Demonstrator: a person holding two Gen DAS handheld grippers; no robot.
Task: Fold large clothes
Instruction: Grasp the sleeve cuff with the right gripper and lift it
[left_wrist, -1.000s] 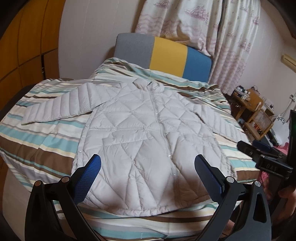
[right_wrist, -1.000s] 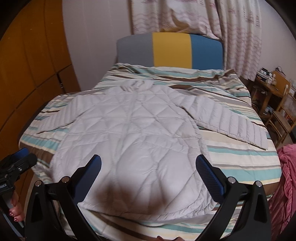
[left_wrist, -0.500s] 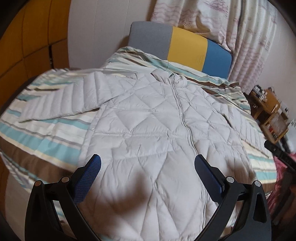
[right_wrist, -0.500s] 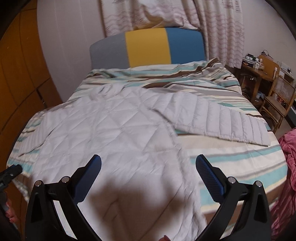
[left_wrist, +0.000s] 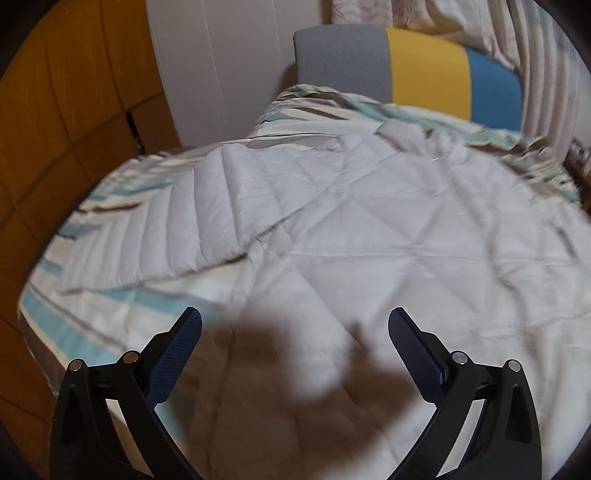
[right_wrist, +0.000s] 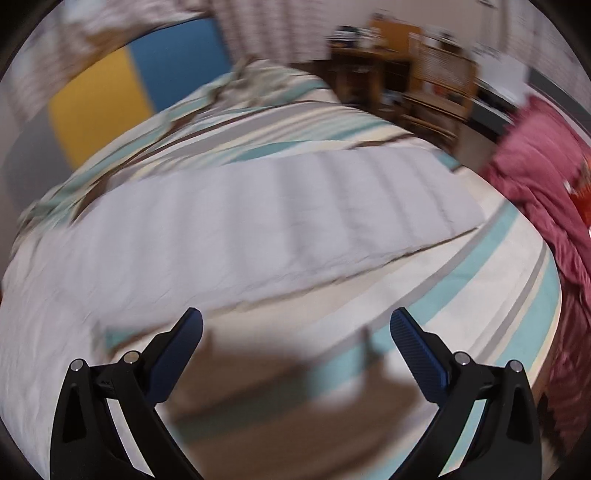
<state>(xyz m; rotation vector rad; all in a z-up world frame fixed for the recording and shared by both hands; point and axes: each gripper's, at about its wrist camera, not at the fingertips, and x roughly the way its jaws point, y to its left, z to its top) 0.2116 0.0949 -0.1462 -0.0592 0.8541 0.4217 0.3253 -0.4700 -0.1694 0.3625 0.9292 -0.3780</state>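
Quilted jacket (left_wrist: 388, 229) lies flat across the bed (left_wrist: 74, 332), sleeves out toward both side edges; left gripper (left_wrist: 294, 325) and right gripper (right_wrist: 295, 325), fingers spread and empty, hover above; judged light, puffy, slippery, best pinched at cuff (right_wrist: 461, 206).

Dim, motion-blurred fisheye views, shadowed foreground

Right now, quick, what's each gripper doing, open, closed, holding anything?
Left gripper: open, holding nothing, above the jacket.
Right gripper: open, holding nothing, near the jacket's sleeve.
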